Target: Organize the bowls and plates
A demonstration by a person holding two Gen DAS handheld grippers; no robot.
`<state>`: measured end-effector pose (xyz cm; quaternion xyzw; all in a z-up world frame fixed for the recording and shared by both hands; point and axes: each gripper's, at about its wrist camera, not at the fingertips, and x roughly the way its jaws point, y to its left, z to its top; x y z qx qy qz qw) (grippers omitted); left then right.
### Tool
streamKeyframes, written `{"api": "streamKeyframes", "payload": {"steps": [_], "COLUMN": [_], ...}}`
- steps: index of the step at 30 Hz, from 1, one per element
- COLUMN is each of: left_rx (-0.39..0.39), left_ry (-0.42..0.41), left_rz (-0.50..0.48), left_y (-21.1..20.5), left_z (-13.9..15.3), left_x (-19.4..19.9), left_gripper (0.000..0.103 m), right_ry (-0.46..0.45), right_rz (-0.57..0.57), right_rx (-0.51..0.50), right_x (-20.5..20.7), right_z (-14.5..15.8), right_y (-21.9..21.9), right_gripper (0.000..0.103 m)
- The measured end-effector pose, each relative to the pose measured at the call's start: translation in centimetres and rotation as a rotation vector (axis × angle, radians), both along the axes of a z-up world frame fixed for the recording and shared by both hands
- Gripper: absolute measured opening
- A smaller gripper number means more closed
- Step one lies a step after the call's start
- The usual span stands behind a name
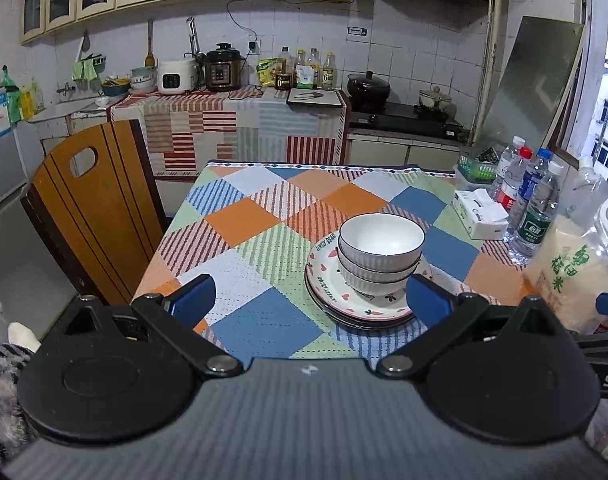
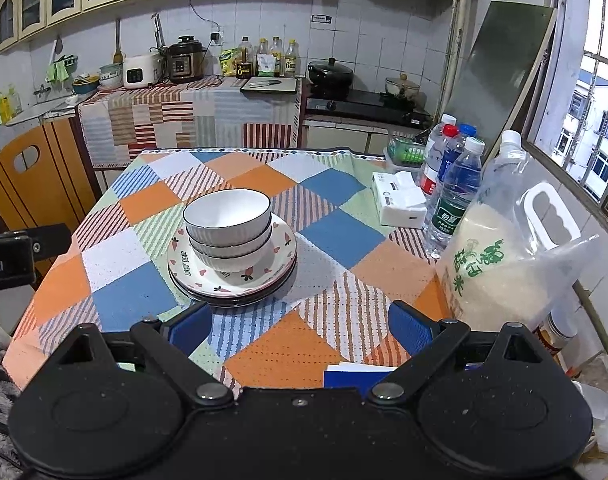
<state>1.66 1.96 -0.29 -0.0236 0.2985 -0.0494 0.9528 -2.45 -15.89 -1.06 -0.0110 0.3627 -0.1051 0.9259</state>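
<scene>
Nearest of all is the left claw [image 1: 309, 298], its blue fingers spread wide apart with nothing between them, poised over the near edge of the desk [image 1: 264, 236]. The right claw [image 2: 300, 326] is likewise wide apart and empty, hovering above an orange patch of the checked cloth.

The bowls [image 1: 379, 252] sit nested three deep, white with dark rims, on top of the stacked plates [image 1: 359, 308]. The top plate is patterned with hearts and strawberries, with darker-rimmed plates beneath. From the left claw the stack lies at about one o'clock, its near rim just behind the right-hand blue finger. From the right claw the bowls [image 2: 228, 228] and plates [image 2: 232, 276] are at about eleven o'clock, just past the left-hand finger.

Further out, at two o'clock from the stack, a tissue pack [image 2: 399, 200] lies near a cluster of water bottles [image 2: 451, 184]. A clear jug of rice [image 2: 499, 248] stands at three o'clock by the desk's right edge. A wooden chair [image 1: 92, 208] stands at nine o'clock, beside the desk's left side.
</scene>
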Motion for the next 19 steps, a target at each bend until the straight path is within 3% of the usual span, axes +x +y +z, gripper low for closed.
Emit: {"api": "streamKeyframes", "payload": {"steps": [19], "left_rx": [-0.004], "left_ry": [-0.010], "left_rz": [0.025], "left_y": [0.1], "left_z": [-0.3], "left_x": [0.0], "left_gripper": [0.103], "right_ry": [0.043], "right_rz": [-0.012], "right_rx": [-0.017], "right_x": [0.4], "right_z": [-1.5], "right_y": [-0.7], "right_gripper": [0.097]}}
